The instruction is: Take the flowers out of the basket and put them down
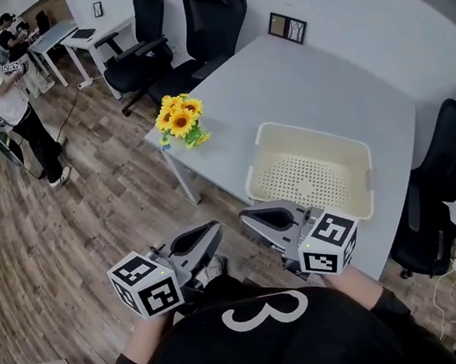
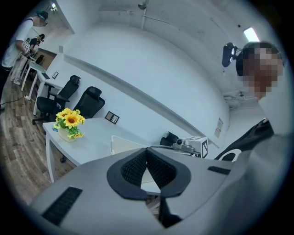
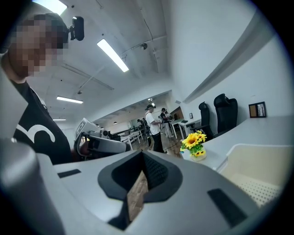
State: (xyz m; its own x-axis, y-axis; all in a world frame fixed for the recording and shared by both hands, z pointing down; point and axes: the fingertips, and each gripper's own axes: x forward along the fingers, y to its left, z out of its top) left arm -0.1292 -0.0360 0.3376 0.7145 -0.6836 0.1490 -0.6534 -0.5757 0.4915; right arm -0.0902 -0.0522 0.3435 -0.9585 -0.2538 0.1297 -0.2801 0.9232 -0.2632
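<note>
A bunch of yellow sunflowers [image 1: 179, 118] in a small pale pot stands on the grey table [image 1: 305, 73] near its left corner, outside the basket. The cream perforated basket [image 1: 314, 133] sits at the table's near right and holds nothing. My left gripper [image 1: 215, 225] and right gripper [image 1: 245, 214] hover side by side in front of my chest, short of the table's edge, both shut with nothing in them. The left gripper view has the flowers [image 2: 70, 120] far left and the basket [image 2: 121, 143] beyond the shut gripper [image 2: 147, 149]. In the right gripper view the flowers [image 3: 194, 141] and basket [image 3: 250, 160] lie beyond the shut gripper [image 3: 141, 152].
Two black office chairs [image 1: 208, 11] stand behind the table, another [image 1: 452, 162] at its right. A small picture frame [image 1: 287, 27] leans on the wall at the table's far edge. A person [image 1: 0, 87] stands far left on the wooden floor, by white desks.
</note>
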